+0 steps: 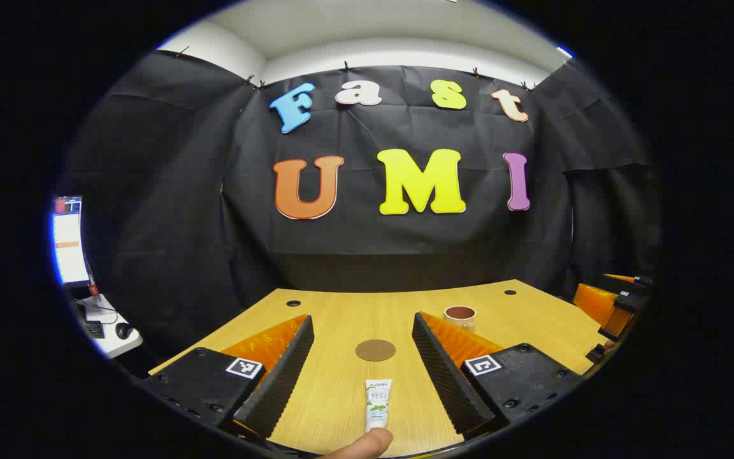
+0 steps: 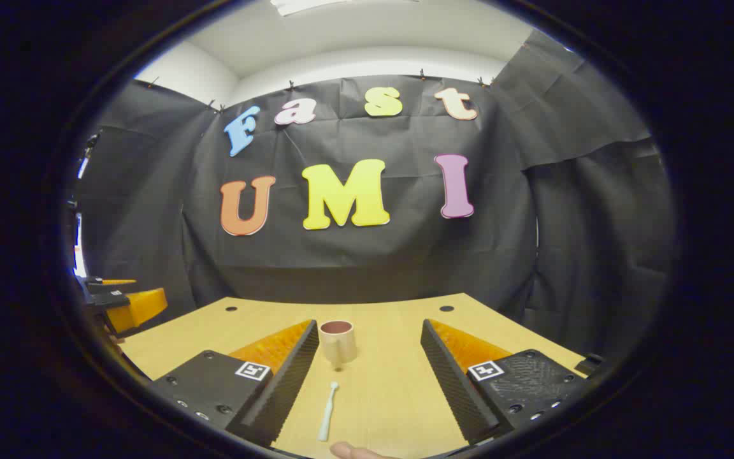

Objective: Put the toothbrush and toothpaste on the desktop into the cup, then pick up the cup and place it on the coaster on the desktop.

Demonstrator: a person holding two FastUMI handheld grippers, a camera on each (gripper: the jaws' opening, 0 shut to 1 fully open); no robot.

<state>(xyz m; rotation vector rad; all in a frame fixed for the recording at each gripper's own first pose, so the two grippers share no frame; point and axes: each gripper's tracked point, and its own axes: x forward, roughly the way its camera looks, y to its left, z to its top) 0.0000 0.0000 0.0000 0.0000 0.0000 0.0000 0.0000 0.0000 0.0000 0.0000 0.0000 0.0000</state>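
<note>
In the left gripper view the left gripper (image 1: 364,373) stands wide over the desk (image 1: 532,325), and the toothpaste (image 1: 378,403) lies low in the frame between its fingers, long axis running up the picture along them; a fingertip (image 1: 367,442) touches its near end. Above it sits the coaster (image 1: 375,350), bare, and to the upper right the cup (image 1: 460,317). In the right gripper view the right gripper (image 2: 370,376) is also wide, the toothbrush (image 2: 327,411) lying lengthwise just beside its left finger, the cup straight beyond. Nothing shows inside the cup from here. Each gripper seems nearest its own item.
</note>
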